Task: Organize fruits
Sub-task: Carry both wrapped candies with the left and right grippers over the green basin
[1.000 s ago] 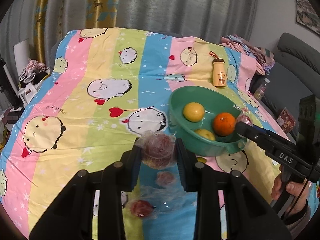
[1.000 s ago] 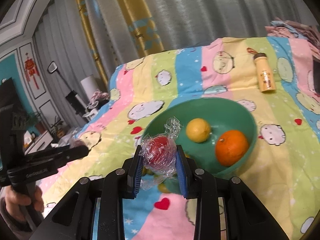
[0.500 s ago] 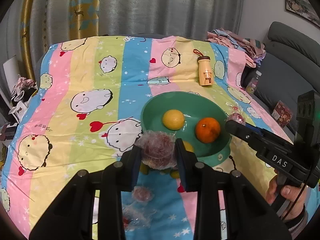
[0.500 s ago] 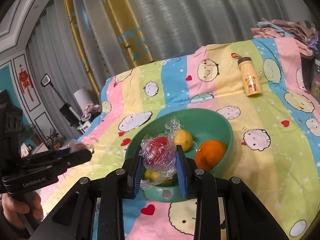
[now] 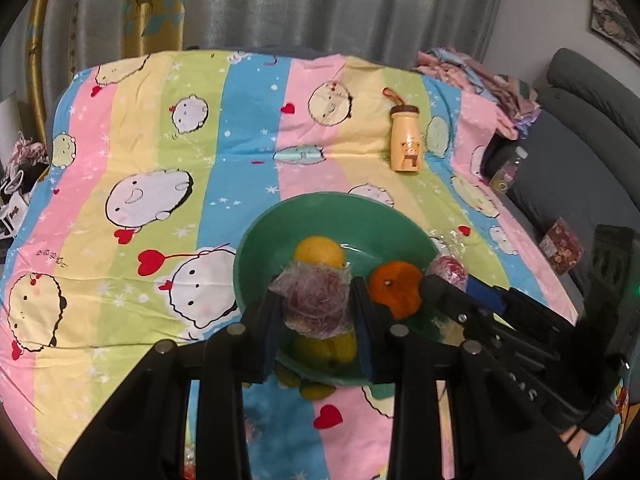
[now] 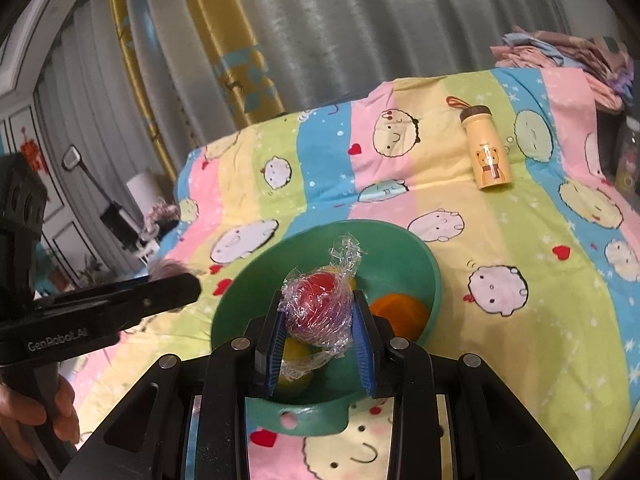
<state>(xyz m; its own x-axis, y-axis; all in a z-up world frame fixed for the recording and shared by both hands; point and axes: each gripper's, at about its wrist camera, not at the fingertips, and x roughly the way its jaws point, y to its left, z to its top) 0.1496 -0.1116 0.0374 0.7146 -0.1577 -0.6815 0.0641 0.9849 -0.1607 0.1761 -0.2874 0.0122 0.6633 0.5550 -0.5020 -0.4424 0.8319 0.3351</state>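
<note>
A green bowl [image 5: 280, 236] stands on the striped cartoon bedsheet and holds a yellow fruit [image 5: 318, 251], an orange [image 5: 394, 288] and another yellow fruit [image 5: 324, 346]. My left gripper [image 5: 316, 306] is shut on a plastic-wrapped red fruit [image 5: 316, 302] and holds it over the bowl's near side. My right gripper [image 6: 318, 318] is shut on another plastic-wrapped red fruit [image 6: 318, 304], also over the bowl [image 6: 400, 240]. The right gripper shows in the left wrist view [image 5: 444, 280], close to the orange. The left gripper shows in the right wrist view [image 6: 176, 280], left of the bowl.
A yellow bear bottle [image 5: 406, 140] lies on the sheet beyond the bowl; it also shows in the right wrist view [image 6: 486, 154]. Yellow fruits [image 5: 308, 386] lie just in front of the bowl. Folded cloth [image 5: 480, 76] and a grey sofa [image 5: 592, 120] are at right.
Both grippers have moved forward over the bowl, each keeping its wrapped red fruit. The bowl now sits under both sets of fingers.
</note>
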